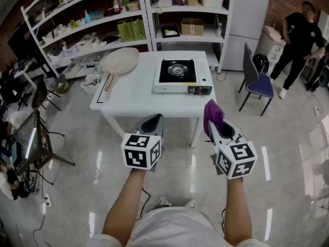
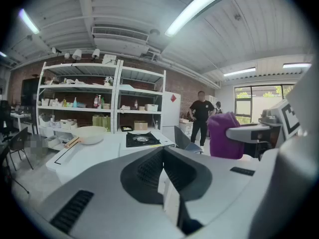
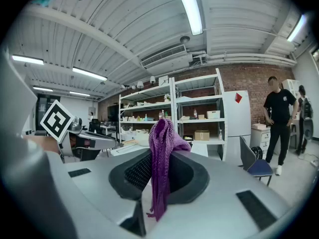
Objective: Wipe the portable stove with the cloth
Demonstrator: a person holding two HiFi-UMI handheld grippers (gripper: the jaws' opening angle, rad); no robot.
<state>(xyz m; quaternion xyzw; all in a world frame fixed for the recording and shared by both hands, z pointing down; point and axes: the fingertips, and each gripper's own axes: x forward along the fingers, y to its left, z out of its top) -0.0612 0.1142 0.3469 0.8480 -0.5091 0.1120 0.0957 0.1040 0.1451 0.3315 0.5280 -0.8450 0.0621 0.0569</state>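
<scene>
The room is bright and evenly lit by long ceiling tubes [image 3: 189, 6], which burn out to plain white in both gripper views. Daylight also comes in at a window [image 2: 254, 101]. The glossy floor [image 1: 288, 138] throws back pale streaks of glare in front of the bench [image 1: 128, 94] and to its right, and a soft shadow lies under the bench. All views bend towards the edges, and the gripper views have black corners. The shelves [image 2: 79, 91] behind the bench bow. The cloth [image 3: 162, 153] is sharp, its knit clear.

No legible text or numbers
</scene>
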